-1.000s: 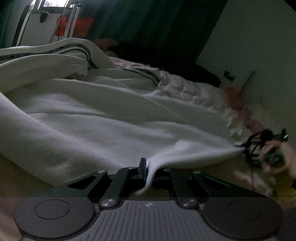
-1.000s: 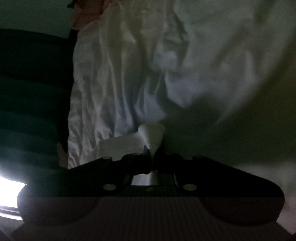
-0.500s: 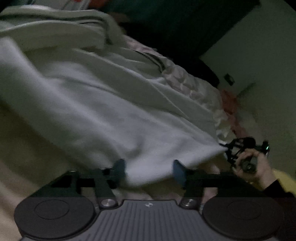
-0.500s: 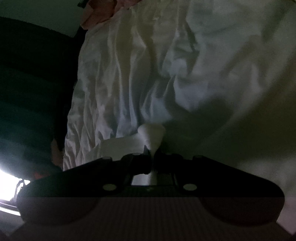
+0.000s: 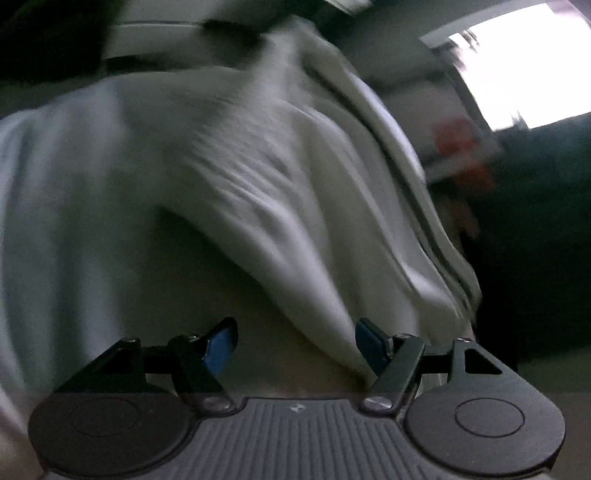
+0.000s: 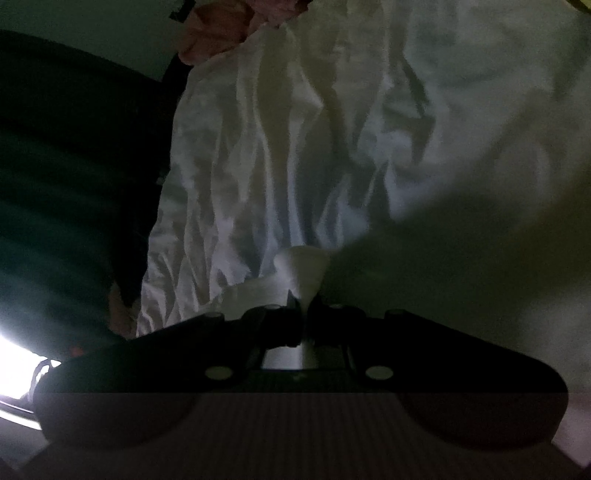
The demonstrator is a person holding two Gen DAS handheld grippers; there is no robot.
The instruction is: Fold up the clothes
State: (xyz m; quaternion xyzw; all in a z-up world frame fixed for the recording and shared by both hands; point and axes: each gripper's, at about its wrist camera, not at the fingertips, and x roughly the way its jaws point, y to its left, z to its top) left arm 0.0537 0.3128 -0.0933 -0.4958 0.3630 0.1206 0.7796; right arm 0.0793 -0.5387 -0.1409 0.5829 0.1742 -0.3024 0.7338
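Observation:
A white garment [image 5: 229,177] with dark stripes along one edge fills the blurred left wrist view, draped in folds. My left gripper [image 5: 295,341] is open; its blue-padded fingers [image 5: 218,350] stand wide apart, and a fold of the garment runs down against the right finger without being pinched. In the dim right wrist view, my right gripper [image 6: 303,314] is shut on a bunched corner of the white garment [image 6: 304,267], which sticks up between its tips. Beyond it lies crumpled white fabric [image 6: 295,147].
A pink cloth [image 6: 221,33] lies at the far end of the bed in the right wrist view, with a dark drop to the left. A bright window [image 5: 524,66] and something red [image 5: 458,140] show at the upper right of the left wrist view.
My left gripper went from shut on the garment's edge to wide open and swung round, so its view is now blurred. The right gripper kept its hold and barely moved.

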